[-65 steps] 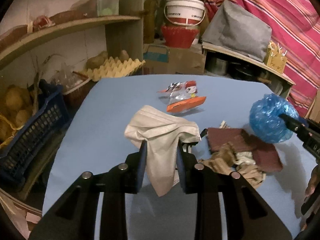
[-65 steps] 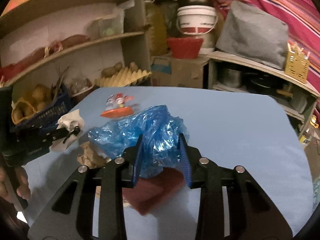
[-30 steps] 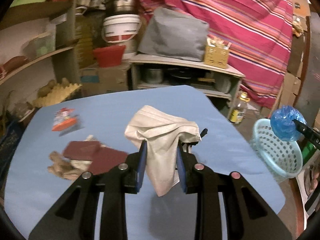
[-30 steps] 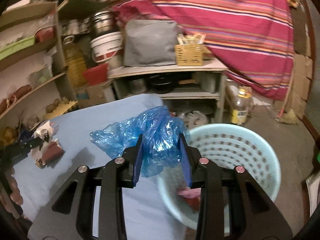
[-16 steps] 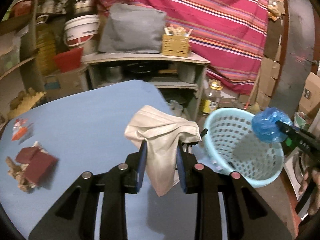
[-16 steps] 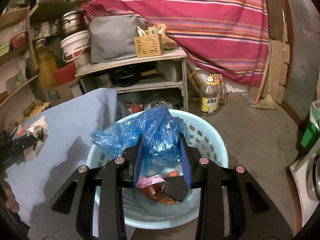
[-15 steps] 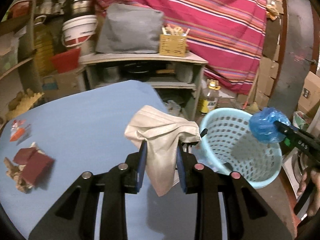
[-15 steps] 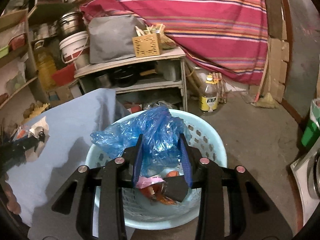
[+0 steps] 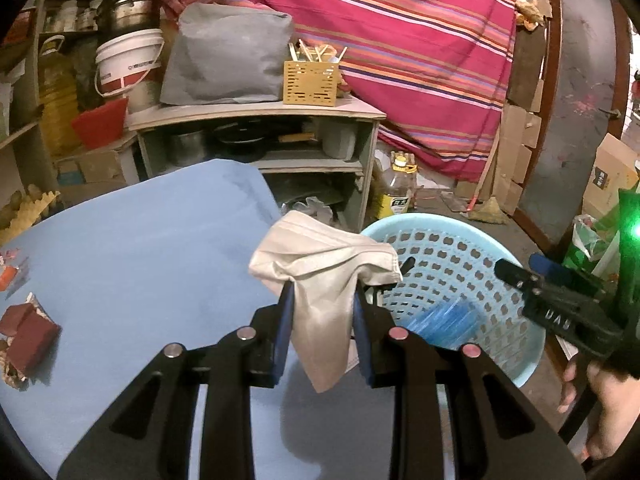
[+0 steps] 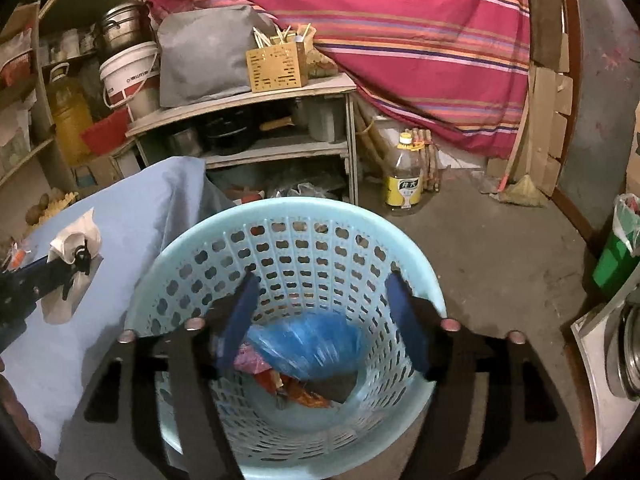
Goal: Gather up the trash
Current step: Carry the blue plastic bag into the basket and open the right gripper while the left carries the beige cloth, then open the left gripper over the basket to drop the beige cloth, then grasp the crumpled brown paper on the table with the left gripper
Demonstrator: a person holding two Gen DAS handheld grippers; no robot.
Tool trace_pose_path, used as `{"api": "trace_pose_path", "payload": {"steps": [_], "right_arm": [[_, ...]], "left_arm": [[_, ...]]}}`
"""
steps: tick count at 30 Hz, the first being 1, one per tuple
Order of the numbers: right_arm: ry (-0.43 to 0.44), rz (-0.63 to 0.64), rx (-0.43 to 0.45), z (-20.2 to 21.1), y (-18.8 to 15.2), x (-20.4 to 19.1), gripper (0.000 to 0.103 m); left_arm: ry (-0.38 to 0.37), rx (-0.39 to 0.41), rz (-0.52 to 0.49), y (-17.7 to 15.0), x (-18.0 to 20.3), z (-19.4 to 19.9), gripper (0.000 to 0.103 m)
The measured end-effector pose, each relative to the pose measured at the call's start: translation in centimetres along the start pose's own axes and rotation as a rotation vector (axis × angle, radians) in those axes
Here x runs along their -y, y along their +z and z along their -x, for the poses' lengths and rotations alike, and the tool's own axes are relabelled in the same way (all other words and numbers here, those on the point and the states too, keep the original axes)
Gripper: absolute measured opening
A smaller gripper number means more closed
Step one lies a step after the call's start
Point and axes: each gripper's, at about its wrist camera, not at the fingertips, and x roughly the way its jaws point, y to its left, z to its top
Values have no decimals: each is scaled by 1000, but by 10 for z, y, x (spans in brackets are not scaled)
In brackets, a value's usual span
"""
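My left gripper is shut on a crumpled white face mask, held over the right edge of the blue table beside the light blue basket. From the right wrist view the same mask shows at the left. My right gripper hangs over the basket; its jaws are opening and nothing is between them. The blue plastic bag lies inside the basket on other wrappers, and it shows through the basket's holes as the blue bag in the left wrist view.
Brown cardboard scraps and an orange wrapper lie at the table's left. A shelf unit with pots stands behind. An oil bottle and a green bin stand on the floor.
The right gripper's jaws have spread and the blue bag has dropped into the basket. The left gripper has carried the mask further right, closer to the basket.
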Motion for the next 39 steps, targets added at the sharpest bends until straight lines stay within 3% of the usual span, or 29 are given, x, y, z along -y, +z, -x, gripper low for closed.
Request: {"api": "trace_pose_path", "payload": {"steps": [5,14,17,19,22,26,28,31,39], "right_arm": [[-59,-7,20,9,-1,9,89],[-99,-43,42,23,-3,30,92],[-105,-50,40,25,-4,34,92],[-108,-55,35,24,-4,35,92],[-111,-61,39,26,-4,38,92],[-114,-62,40,27,-4,39,92],[-115,-58,40,27,-4,38,93],[-106,-50,40,26,-3,30,97],[-26,-23,8,15,-2,-24,99]], "left_arm": [[-38,-6,-13,4,15,-8,28],[-104,-93,-43,4,50,-53,33],[-111,-115,-49,3,55,-65,42],[-125,-127,-47,4,54,-70,62],[-123,-134,-34,4,50,-70,64],[-115,-142,-14,1,36,-61,65],[-93,-127,-7,-1,28,-53,75],[-48,-100,7,-3,6,-35,80],[88,-65,59,-19,-93,23,92]]}}
